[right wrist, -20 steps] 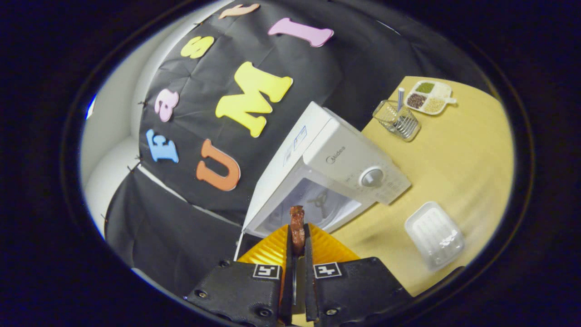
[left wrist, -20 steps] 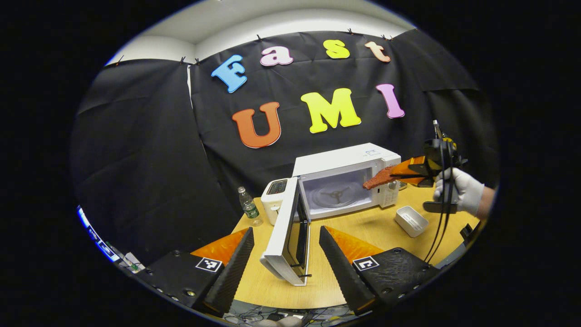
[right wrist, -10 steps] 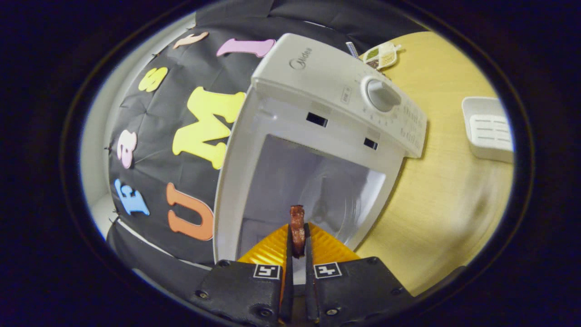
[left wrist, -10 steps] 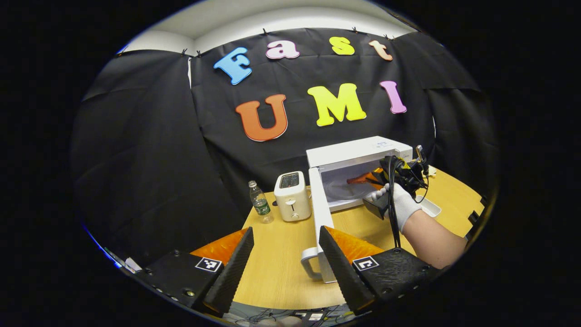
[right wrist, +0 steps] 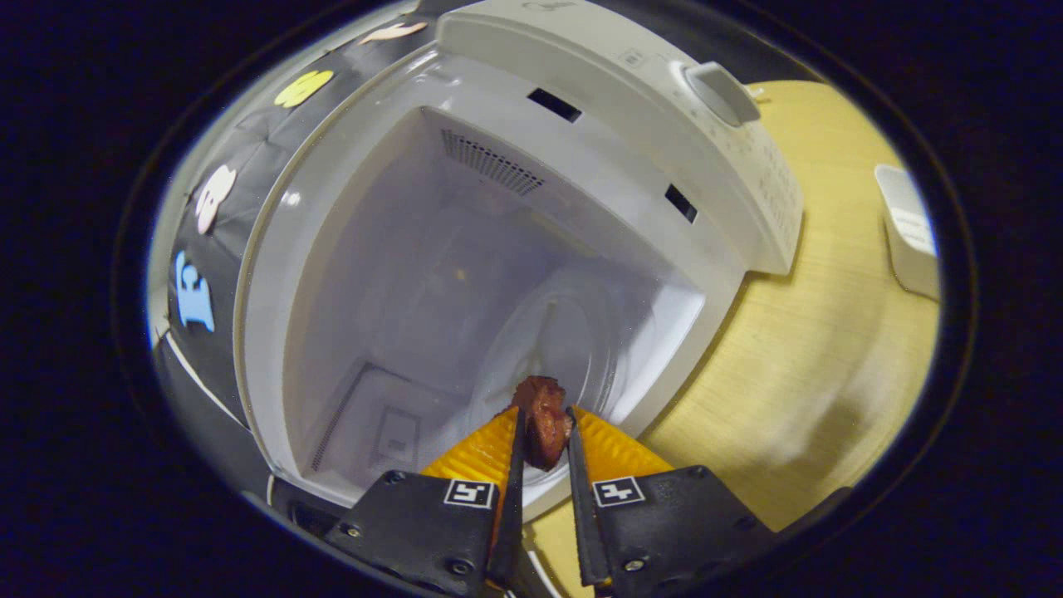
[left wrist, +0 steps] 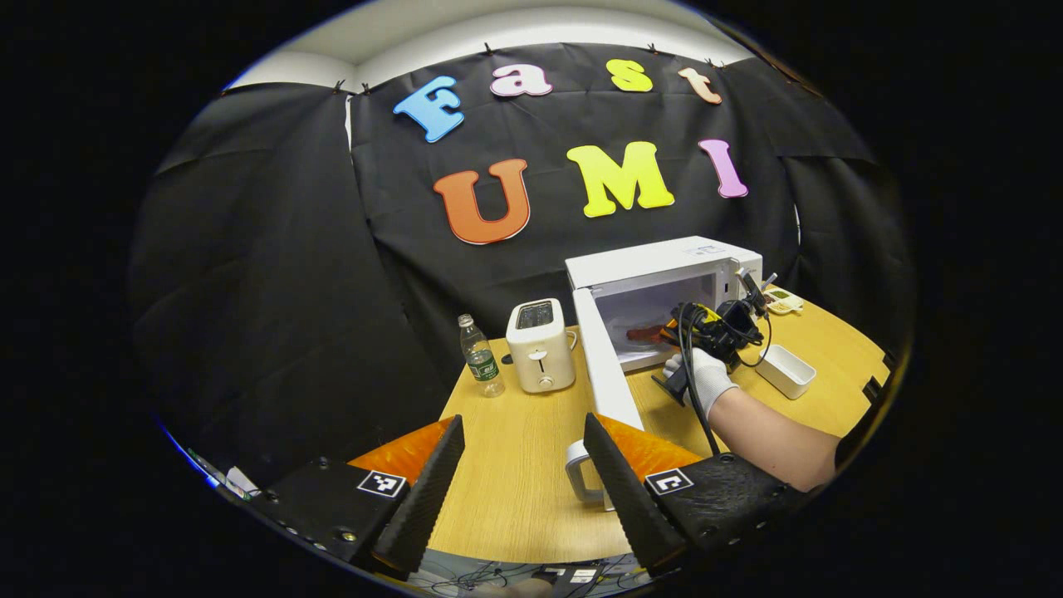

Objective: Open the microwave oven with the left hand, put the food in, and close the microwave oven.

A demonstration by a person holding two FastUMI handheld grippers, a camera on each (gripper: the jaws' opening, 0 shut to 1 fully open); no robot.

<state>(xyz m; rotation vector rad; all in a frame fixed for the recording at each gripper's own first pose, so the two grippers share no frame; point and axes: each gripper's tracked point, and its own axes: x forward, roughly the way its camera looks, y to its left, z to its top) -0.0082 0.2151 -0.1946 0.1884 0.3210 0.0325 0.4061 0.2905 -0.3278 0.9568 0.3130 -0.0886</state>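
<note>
Right hand-held gripper (right wrist: 544, 423) at bottom centre of right gripper view, fingers clamped on brown food piece (right wrist: 540, 419); food sits inside open microwave (right wrist: 581, 108) cavity, above glass turntable (right wrist: 565, 332). In left gripper view, gloved hand (left wrist: 702, 374) holds that gripper at cavity mouth, right of centre. Left hand-held gripper (left wrist: 523, 465) at bottom of frame, fingers apart, holding nothing, over desk (left wrist: 515, 482). Microwave door (left wrist: 606, 374) swung open, its handle low beside left gripper's finger. Toaster (left wrist: 540, 345) and water bottle (left wrist: 480, 355) left of microwave; white tray (left wrist: 785, 370) right.
</note>
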